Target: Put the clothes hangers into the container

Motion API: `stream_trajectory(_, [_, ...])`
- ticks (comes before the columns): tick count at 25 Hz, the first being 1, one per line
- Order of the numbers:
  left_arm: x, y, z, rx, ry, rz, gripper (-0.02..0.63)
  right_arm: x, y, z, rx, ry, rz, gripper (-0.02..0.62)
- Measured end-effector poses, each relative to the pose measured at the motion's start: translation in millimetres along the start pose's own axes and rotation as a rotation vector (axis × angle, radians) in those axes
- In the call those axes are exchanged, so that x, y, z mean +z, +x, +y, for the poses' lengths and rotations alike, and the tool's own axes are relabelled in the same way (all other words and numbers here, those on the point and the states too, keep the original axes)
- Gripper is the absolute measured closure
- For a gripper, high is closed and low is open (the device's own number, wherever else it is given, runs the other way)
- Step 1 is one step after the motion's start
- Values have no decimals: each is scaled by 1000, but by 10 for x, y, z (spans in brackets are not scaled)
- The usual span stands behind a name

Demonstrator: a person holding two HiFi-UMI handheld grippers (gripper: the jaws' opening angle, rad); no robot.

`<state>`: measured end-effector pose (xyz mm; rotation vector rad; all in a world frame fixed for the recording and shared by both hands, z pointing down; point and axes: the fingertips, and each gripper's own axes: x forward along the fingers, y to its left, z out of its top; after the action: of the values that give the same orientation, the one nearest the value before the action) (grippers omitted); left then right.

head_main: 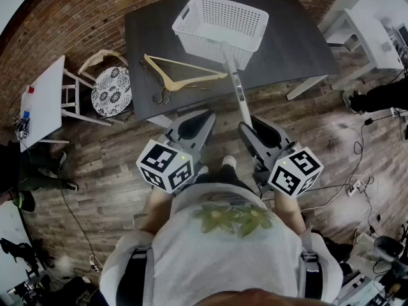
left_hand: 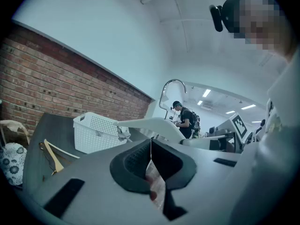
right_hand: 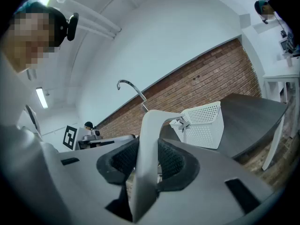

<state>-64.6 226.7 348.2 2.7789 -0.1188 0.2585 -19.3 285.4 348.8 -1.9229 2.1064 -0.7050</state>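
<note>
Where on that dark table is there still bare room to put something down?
The table is bare right of the white basket and at its far left corner. The front left holds wooden hangers, the front middle a white hanger.

a shared lab-like workroom: brick wall [head_main: 64,18], plank floor [head_main: 121,171] trailing cables [head_main: 366,139] (a power strip [head_main: 357,187] among them), white desks [head_main: 376,30] with gear, ceiling strip lights [left_hand: 206,93], another person [left_hand: 186,118] standing behind.
</note>
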Motion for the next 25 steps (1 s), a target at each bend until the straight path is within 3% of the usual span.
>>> stream_trajectory(14, [76,236,-76,81,9,-56,575,192,-58,-229,109,-53,30,453])
stream_trajectory(25, [-24,360,324,146,-45,-28,575,257,228,-516,126,-56,46,453])
